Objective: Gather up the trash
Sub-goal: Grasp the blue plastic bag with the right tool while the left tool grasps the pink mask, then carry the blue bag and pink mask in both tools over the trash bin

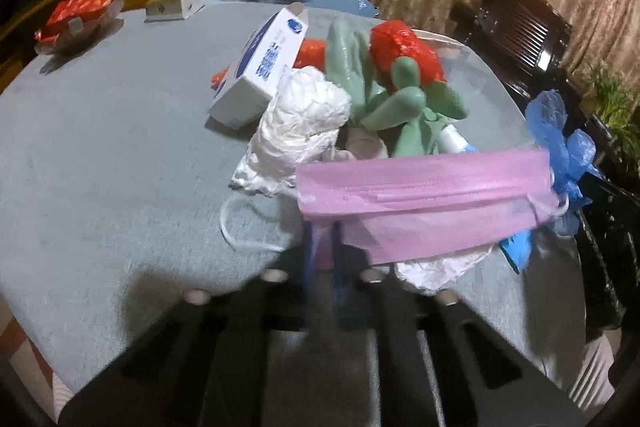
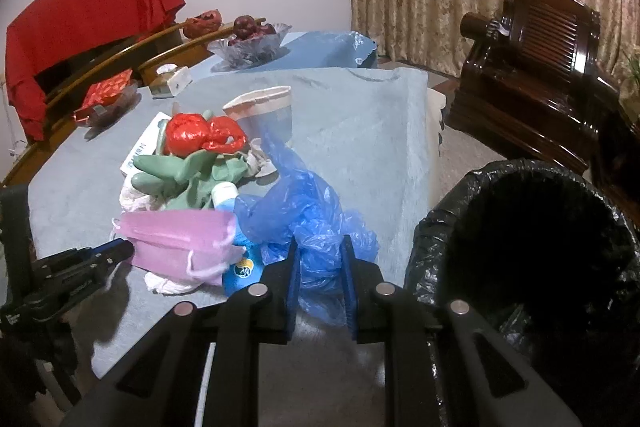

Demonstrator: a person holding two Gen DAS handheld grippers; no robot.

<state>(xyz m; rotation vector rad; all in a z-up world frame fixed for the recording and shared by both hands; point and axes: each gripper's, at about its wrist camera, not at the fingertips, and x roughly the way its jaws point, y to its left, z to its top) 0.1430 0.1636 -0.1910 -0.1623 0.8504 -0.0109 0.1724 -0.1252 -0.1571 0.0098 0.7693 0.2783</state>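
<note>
Pink mask (image 1: 424, 203) pinched by left fingers (image 1: 322, 247); right fingers (image 2: 320, 267) clamp blue bag (image 2: 304, 219). Bin (image 2: 520, 267) beside the bag shows only in right view.

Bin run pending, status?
Left gripper shut on pink mask. Right gripper shut on blue bag. Lined bin right, path clear.

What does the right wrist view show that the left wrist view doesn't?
Only the right wrist view: the black-lined trash bin beside the table, the right gripper clamped on the blue plastic bag, and a beige cup behind the pile.
Only the left wrist view: the white and blue carton seen whole.
Both: the pink mask pinched by the left gripper, green gloves, red wrapper.
</note>
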